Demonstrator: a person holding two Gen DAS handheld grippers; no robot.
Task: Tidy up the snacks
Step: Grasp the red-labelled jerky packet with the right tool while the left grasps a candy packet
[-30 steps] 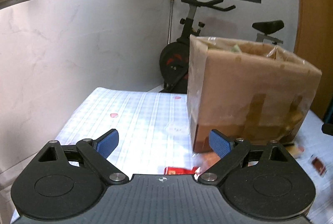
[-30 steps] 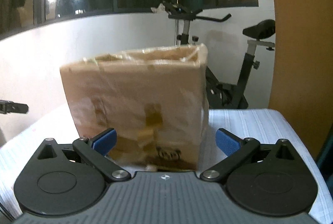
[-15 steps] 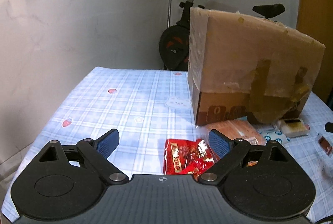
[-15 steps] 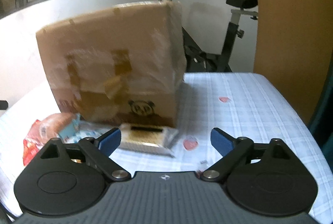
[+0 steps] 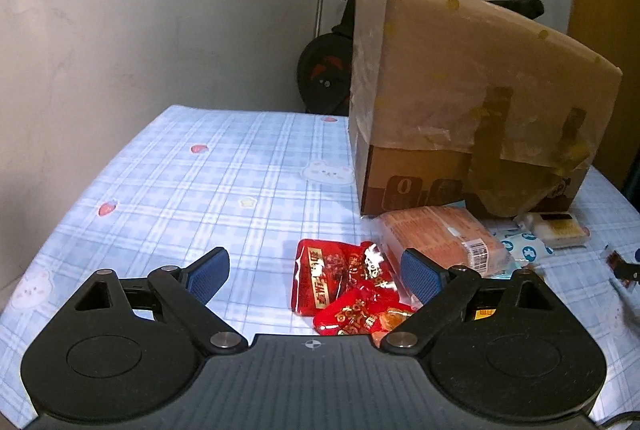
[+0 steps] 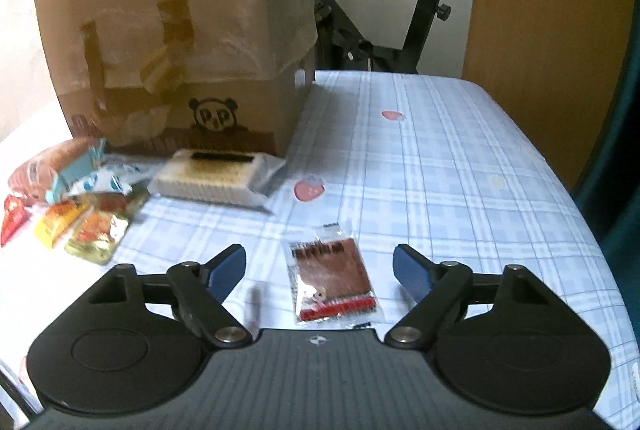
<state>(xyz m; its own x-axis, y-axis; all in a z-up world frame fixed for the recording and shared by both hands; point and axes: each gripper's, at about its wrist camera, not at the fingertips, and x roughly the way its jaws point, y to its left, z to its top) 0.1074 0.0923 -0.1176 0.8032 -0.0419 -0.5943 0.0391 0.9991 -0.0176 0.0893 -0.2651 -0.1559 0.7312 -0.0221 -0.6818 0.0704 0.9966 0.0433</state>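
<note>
The left gripper (image 5: 316, 276) hangs with jaws spread wide and empty over a pile of red candy packets (image 5: 345, 288), which lie on the blue plaid tablecloth (image 5: 224, 190) just beside an orange-wrapped snack pack (image 5: 440, 238) in front of the taped cardboard box (image 5: 472, 110). The right gripper (image 6: 320, 268) is likewise wide and holding nothing, a flat brown snack sachet (image 6: 332, 278) lying on the cloth between its fingers, with a wrapped pale cake bar (image 6: 216, 176) near the box (image 6: 180, 42) beyond

One box (image 6: 176, 42), two claws (image 5: 314, 276) (image 6: 320, 272)
</note>
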